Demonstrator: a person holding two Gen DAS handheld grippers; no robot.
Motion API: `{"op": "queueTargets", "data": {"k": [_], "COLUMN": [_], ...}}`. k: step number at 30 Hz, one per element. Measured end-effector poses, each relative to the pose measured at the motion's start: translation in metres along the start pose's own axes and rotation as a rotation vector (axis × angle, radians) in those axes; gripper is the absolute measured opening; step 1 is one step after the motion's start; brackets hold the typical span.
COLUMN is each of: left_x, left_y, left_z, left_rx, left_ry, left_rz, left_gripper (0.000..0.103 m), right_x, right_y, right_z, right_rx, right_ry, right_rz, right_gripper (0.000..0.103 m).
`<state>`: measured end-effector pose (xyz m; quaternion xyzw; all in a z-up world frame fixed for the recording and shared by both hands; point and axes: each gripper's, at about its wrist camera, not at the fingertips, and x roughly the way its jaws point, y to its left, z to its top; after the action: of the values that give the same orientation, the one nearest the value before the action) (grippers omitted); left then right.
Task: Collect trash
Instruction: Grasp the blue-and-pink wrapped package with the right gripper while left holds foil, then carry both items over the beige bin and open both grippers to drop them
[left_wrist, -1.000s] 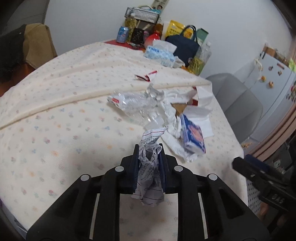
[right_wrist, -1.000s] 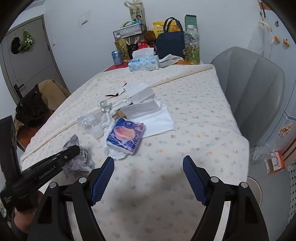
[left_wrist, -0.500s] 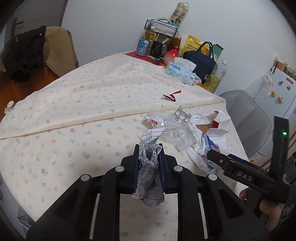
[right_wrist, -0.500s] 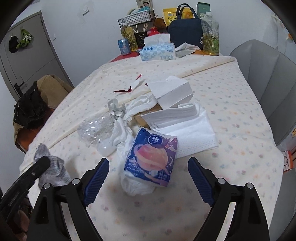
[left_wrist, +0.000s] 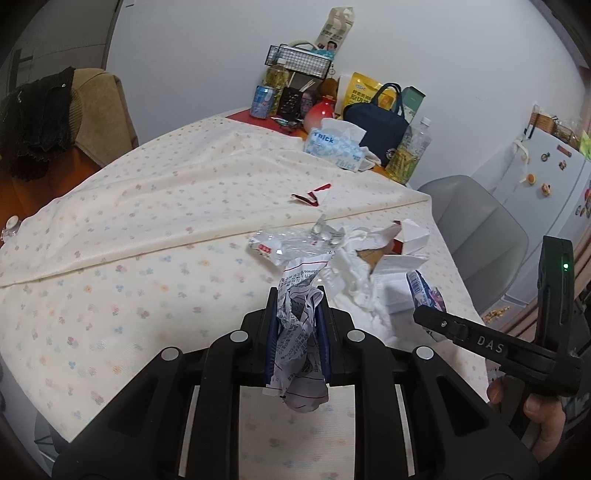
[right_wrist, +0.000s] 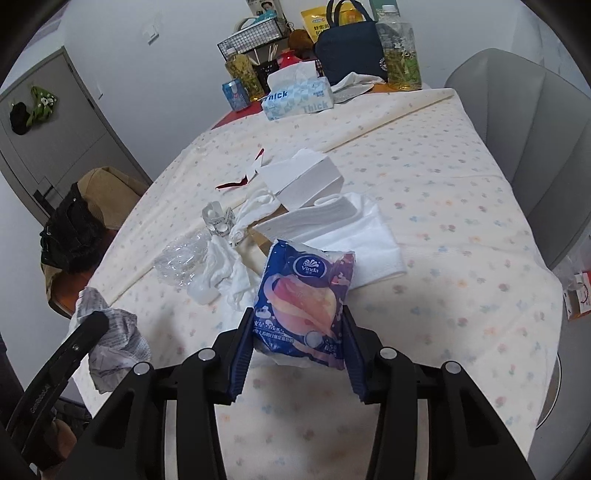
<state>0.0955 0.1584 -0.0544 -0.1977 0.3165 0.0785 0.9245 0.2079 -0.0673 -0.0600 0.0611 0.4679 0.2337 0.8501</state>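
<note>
My left gripper (left_wrist: 295, 325) is shut on a crumpled printed paper (left_wrist: 299, 332) and holds it above the near table edge; the paper also shows in the right wrist view (right_wrist: 110, 343). My right gripper (right_wrist: 299, 343) has its blue pads on both sides of a blue Vinda tissue pack (right_wrist: 306, 299) and is shut on it. Beyond lie crumpled clear plastic (right_wrist: 181, 258), white crumpled tissue (right_wrist: 229, 273), a white folded cloth (right_wrist: 351, 236), a white box (right_wrist: 306, 181) and a red-and-white scrap (right_wrist: 240, 177).
The table has a flowered cloth (right_wrist: 443, 192). At its far end stand a Thick tissue box (right_wrist: 295, 99), a navy bag (right_wrist: 347, 51), bottles, a can and a wire basket. A grey chair (right_wrist: 535, 122) is on the right, a brown chair with dark clothes (right_wrist: 74, 229) on the left.
My right gripper has moved forward to the Vinda pack and closed on it. My left gripper still holds the crumpled paper and has swung its view leftward.
</note>
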Motion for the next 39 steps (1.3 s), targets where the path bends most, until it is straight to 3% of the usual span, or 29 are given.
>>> {"op": "queueTargets", "data": {"k": [7, 15, 25, 39], "left_x": [-0.005, 0.004, 0.022, 0.063], "left_y": [-0.041, -0.102, -0.177, -0.276], "left_z": [-0.001, -0.009, -0.021, -0.047], "left_rx": [0.072, 0.160, 0.259, 0.393], "left_ry": [-0.017, 0.003, 0.041, 0.132], "left_rz": [-0.031, -0.117, -0.218, -0.325], "left_gripper": [0.019, 0.019, 0.019, 0.019], "right_x": [-0.044, -0.097, -0.149, -0.165], "right_y": [-0.030, -0.101, -0.190, -0.290], "right_z": [-0.012, -0.024, -0.043, -0.077], "right_rx": [0.020, 0.134, 0.260, 0.432], "right_ry": [-0.061, -0.114, -0.186, -0.199], "right_rz": [-0.021, -0.053, -0.178, -0.295], "right_gripper": [0.044, 0.044, 0.044, 0.044]}}
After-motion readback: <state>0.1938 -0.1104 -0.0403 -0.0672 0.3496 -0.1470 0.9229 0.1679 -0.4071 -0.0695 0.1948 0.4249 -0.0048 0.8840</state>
